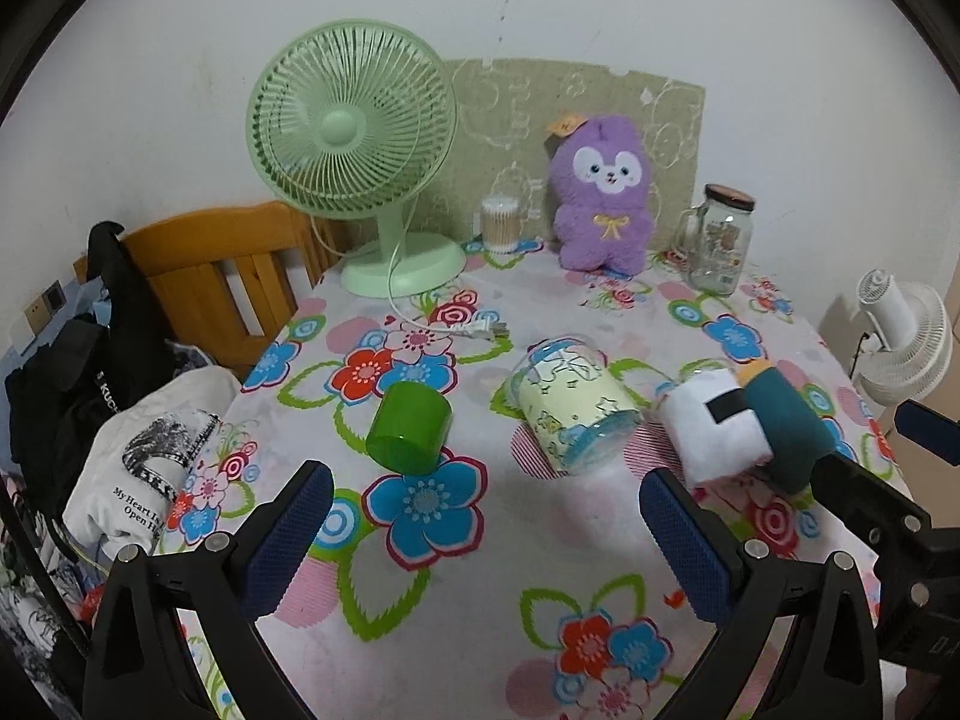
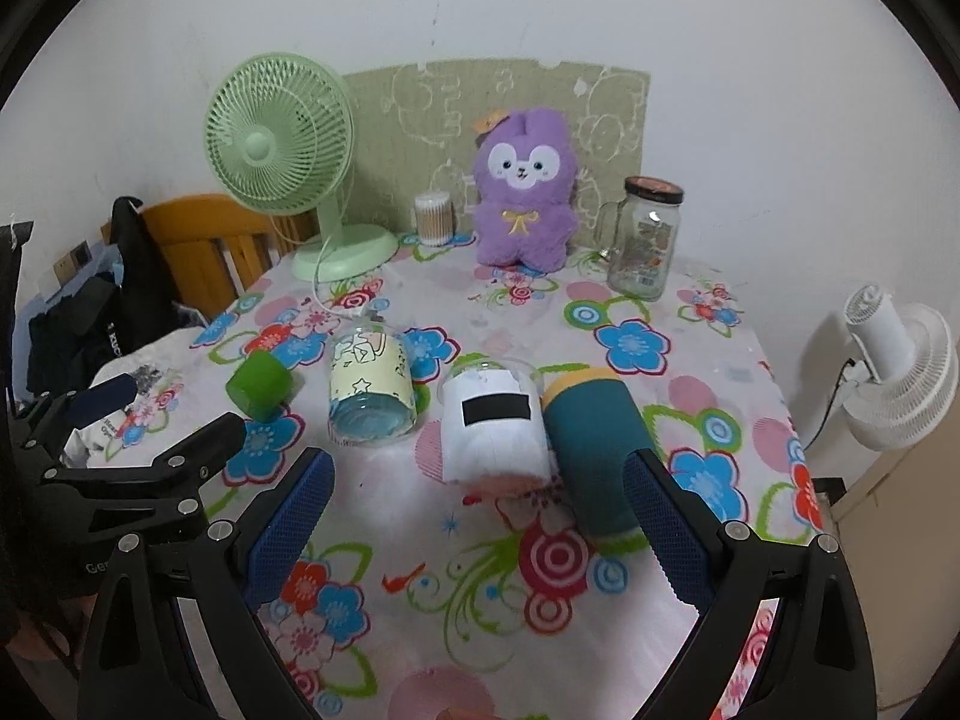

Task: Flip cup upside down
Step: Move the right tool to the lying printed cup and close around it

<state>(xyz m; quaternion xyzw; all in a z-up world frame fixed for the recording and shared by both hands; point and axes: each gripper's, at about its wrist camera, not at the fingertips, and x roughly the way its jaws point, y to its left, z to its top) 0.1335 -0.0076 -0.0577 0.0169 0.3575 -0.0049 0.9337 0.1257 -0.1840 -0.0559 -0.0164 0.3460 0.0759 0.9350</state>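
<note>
I hold both grippers wide and empty above the bench. Four cups lie on their sides; the teal cup [image 2: 591,456] lies just ahead of my right gripper [image 2: 477,507], long axis pointing toward me, nearer than my left gripper [image 1: 486,516].

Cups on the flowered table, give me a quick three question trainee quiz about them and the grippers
1. True or false: all four cups lie on their sides on the tablecloth.
2. Which cup lies farthest to the left? A) teal cup B) green cup C) white cup
3. Fill in: both grippers are ____ and hold nothing.

Key
1. True: the green cup, the yellow patterned cup, the white cup and the teal cup all lie down.
2. B
3. Open: the left gripper and the right gripper both hover in front of the cups.
</note>
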